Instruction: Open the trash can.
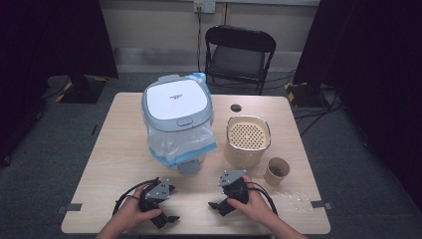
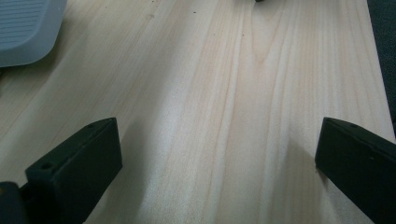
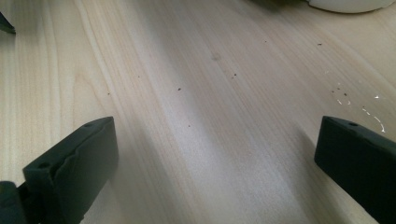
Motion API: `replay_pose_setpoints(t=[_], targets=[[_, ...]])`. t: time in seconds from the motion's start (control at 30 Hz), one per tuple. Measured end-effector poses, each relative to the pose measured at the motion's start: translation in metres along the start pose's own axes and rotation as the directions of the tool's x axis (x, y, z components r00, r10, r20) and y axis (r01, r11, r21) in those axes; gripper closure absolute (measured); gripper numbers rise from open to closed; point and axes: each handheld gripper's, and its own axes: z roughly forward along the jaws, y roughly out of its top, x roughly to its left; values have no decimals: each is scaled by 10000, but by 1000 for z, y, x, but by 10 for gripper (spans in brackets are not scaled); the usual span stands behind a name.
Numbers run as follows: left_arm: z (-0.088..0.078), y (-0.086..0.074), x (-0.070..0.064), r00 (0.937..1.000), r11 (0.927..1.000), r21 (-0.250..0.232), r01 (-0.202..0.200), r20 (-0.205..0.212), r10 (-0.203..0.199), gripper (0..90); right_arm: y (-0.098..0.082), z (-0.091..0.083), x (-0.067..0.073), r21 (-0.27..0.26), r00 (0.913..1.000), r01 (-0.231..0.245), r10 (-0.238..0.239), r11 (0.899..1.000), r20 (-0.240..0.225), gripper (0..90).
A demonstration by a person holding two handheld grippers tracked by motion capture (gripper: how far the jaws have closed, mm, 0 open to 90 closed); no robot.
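Note:
My left gripper [image 1: 170,203] rests on the wooden table [image 1: 114,159] near its front edge, held by a hand. Its jaws stand wide open with only bare wood between them, as the left gripper view [image 2: 217,154] confirms. My right gripper [image 1: 217,194] lies a short way to its right, also in a hand and pointing toward the left one. It is open and holds nothing [image 3: 215,154]. Both sit in front of a grey-and-white pedal bin [image 1: 176,107] lined with a clear plastic bag [image 1: 179,142].
A beige container with a perforated top [image 1: 247,139] stands right of the bin, with a brown paper cup [image 1: 276,171] beside it. Small bits [image 1: 296,196] lie scattered at the front right. The bin's grey pedal [image 2: 23,28] is close by. A black chair [image 1: 239,55] stands behind the table.

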Motion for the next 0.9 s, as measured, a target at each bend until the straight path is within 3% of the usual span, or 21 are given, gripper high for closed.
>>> replay_pose_setpoints(t=[0.23,0.37,0.43,0.47,0.5,0.53,0.6,0.9], targets=[[0,0,0,10000,9999,-109,51,35,-51,0,0,0,0,-15,10000,-4,4,10000,7,0],[-2,1,2,9988,9997,-15,255,425,-254,1,0,0,0,3,10000,-7,7,10000,11,0],[-7,6,1,9967,9994,-180,287,768,-272,194,0,0,0,-2,10000,9,-9,10000,0,0],[-7,6,1,9967,9994,-180,287,768,-272,250,0,0,0,-2,10000,9,-9,10000,0,0],[-9,8,0,9959,9992,-233,335,850,-314,250,0,0,0,3,10000,-13,13,10000,11,0],[-13,13,-1,9964,9991,-301,288,806,-263,138,0,0,0,2,10000,-1,1,10000,-1,0],[-19,18,-2,9944,9976,-505,480,968,-430,193,0,0,0,-18,10000,1,-1,10000,9,0],[-46,39,1,9879,9889,-1137,957,1328,-803,165,0,0,0,-15,10000,-8,8,10000,9,0]])
